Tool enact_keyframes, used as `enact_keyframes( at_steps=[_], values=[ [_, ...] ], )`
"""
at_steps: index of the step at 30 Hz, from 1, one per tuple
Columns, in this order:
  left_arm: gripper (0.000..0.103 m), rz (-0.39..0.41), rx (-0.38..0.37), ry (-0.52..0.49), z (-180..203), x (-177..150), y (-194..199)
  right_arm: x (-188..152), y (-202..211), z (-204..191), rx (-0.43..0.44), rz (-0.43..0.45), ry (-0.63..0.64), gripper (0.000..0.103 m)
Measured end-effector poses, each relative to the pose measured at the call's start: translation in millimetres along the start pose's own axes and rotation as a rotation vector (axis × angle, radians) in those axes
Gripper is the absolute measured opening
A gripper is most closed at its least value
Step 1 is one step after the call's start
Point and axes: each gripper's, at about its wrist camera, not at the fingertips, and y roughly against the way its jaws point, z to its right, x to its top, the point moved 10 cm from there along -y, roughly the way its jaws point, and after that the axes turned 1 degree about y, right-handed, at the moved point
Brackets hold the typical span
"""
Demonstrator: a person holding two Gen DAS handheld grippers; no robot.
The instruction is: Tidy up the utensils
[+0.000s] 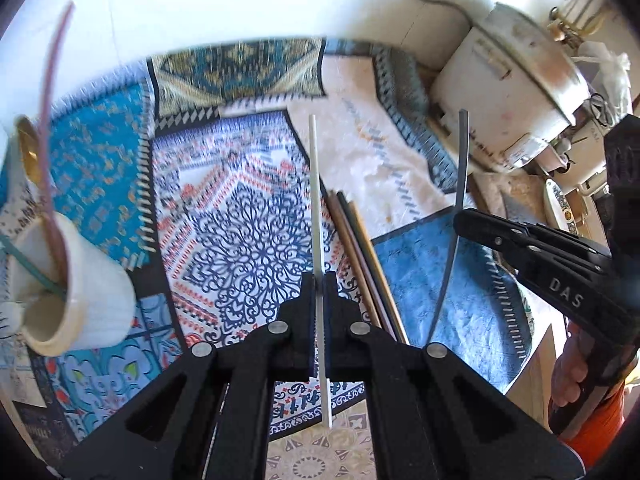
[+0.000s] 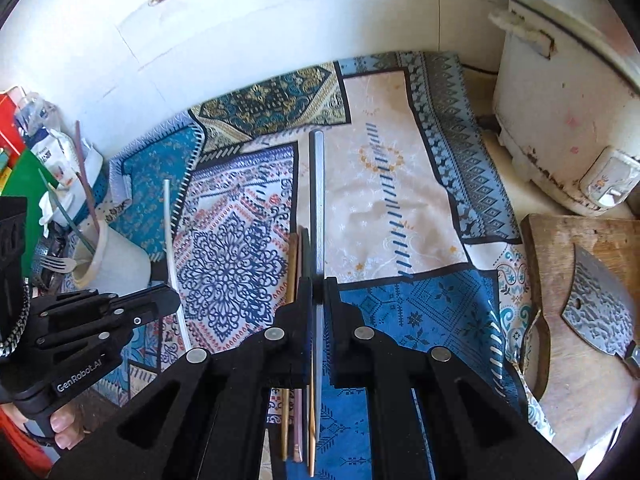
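My left gripper [image 1: 319, 278] is shut on a white chopstick [image 1: 314, 184], held above the patterned cloth [image 1: 240, 216]. My right gripper [image 2: 319, 284] is shut on a grey chopstick [image 2: 319, 200]; in the left wrist view that gripper [image 1: 460, 216] and its grey chopstick [image 1: 464, 152] show at the right. The left gripper [image 2: 172, 300] with the white chopstick [image 2: 168, 216] shows at the left of the right wrist view. Several chopsticks [image 1: 356, 248] lie together on the cloth between the grippers, also seen as chopsticks [image 2: 298, 256]. A white cup [image 1: 80, 288] at the left holds a pink stick, a green stick and a gold spoon.
A white rice cooker [image 2: 560, 120] stands at the back right. A wooden board [image 2: 588, 320] with a cleaver [image 2: 600, 312] lies at the right. Left of the white cup [image 2: 116, 260] lie a fork [image 2: 56, 264], packets and a green board. A white wall runs behind.
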Motion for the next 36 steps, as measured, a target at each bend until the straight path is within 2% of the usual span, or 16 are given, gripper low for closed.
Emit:
enact_keyframes(
  at_steps=[13,16,22,27,30,32,35,36],
  values=[
    [0.0,0.164,0.005,-0.024,5,18,72,17,43,-30,0.016,0.111,0.059,0.001],
    [0.0,0.179,0.005,-0.038,7,19,81,21,52,-36,0.01,0.137,0.077,0.001],
    [0.0,0.132,0.066,-0.007,-10,14,69,18,48,-33,0.014,0.121,0.091,0.001],
    [0.003,0.089,0.103,0.0,-19,5,52,4,20,-21,-0.003,0.029,0.105,0.003],
    [0.01,0.064,0.116,0.014,-23,2,41,-2,1,-14,-0.006,-0.036,0.117,0.016],
    [0.016,0.05,0.114,0.034,-26,1,33,-3,-13,-11,-0.002,-0.071,0.127,0.031],
    [0.022,0.033,0.122,0.053,-31,1,23,2,-30,-11,-0.011,-0.106,0.161,0.043],
    [0.024,0.027,0.127,0.06,-33,2,19,5,-37,-12,-0.011,-0.116,0.175,0.043]
  ],
)
